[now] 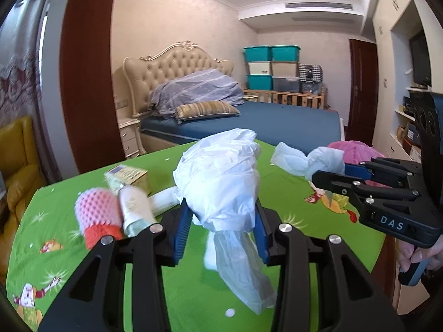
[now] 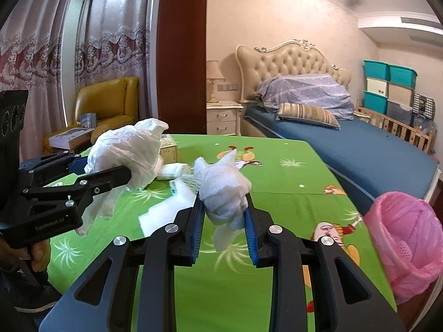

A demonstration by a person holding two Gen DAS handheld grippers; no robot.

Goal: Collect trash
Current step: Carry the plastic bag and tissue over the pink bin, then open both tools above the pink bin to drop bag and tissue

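Looking along your left tool (image 1: 221, 221), you have it clenched on a crumpled white plastic bag (image 1: 218, 177), lifted above the green surface (image 1: 55, 221), its tail dangling below the blue pads. More items lie at left: a pink foam net (image 1: 95, 210), a white bottle (image 1: 137, 207) and a small box (image 1: 128, 178). Your right tool (image 1: 329, 175) shows at the right, gripping a wad of white tissue (image 1: 301, 160), with the pink-lined bin (image 1: 354, 152) just behind it.

Along the right tool (image 2: 224, 213), the tissue (image 2: 221, 188) is pinched firmly between the pads. The bin (image 2: 404, 238) stands at the surface's right edge, near your tool. Carry the tissue fully over the bin's mouth before letting go; then bring the bag (image 2: 127, 152) across, keeping its loose tail from dragging the flat white sheet (image 2: 169, 210).
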